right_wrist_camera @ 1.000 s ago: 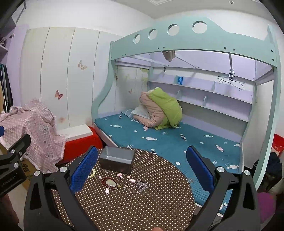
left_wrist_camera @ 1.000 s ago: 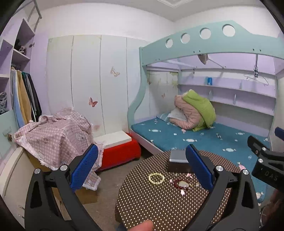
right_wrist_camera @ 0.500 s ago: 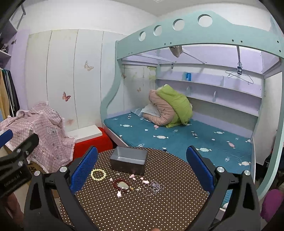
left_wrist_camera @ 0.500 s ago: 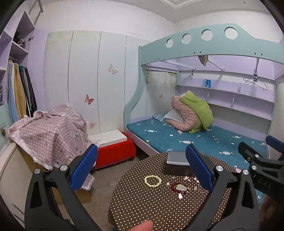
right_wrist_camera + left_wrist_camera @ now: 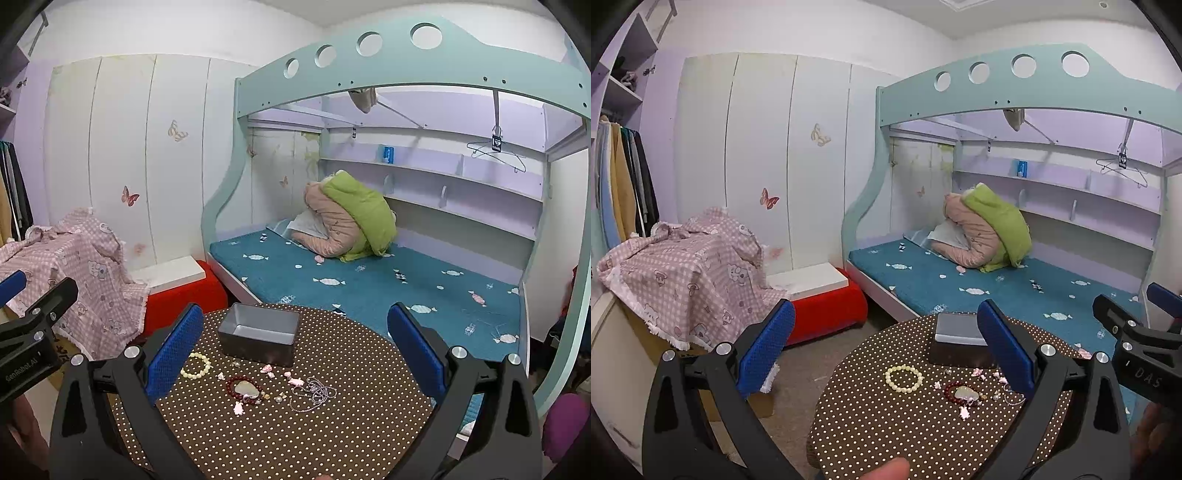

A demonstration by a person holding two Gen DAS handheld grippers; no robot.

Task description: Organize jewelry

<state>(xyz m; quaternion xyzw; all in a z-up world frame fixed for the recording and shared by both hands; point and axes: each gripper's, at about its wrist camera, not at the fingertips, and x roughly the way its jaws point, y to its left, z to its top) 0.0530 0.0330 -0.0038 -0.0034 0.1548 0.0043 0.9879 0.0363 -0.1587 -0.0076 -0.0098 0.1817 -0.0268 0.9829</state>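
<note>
A round brown polka-dot table [image 5: 332,443] carries a grey metal box [image 5: 259,332], open on top. In front of it lie a cream bead bracelet [image 5: 195,365], a dark red bead bracelet [image 5: 243,389] around a pale pendant, a silver chain [image 5: 314,393] and small pink pieces. The same box [image 5: 956,332], cream bracelet [image 5: 903,377] and red bracelet [image 5: 962,393] show in the left wrist view. My left gripper [image 5: 886,350] and right gripper [image 5: 295,350] are both open and empty, held above the near side of the table.
A teal bunk bed [image 5: 369,280] with a pink and green bundle stands behind the table. A red and white bench [image 5: 820,302] and a pink checked cloth over boxes [image 5: 687,277] are at the left. Clothes hang at far left.
Both grippers have drawn back and lifted a little, so more of the table and jewelry shows in each view. Both stay open.
</note>
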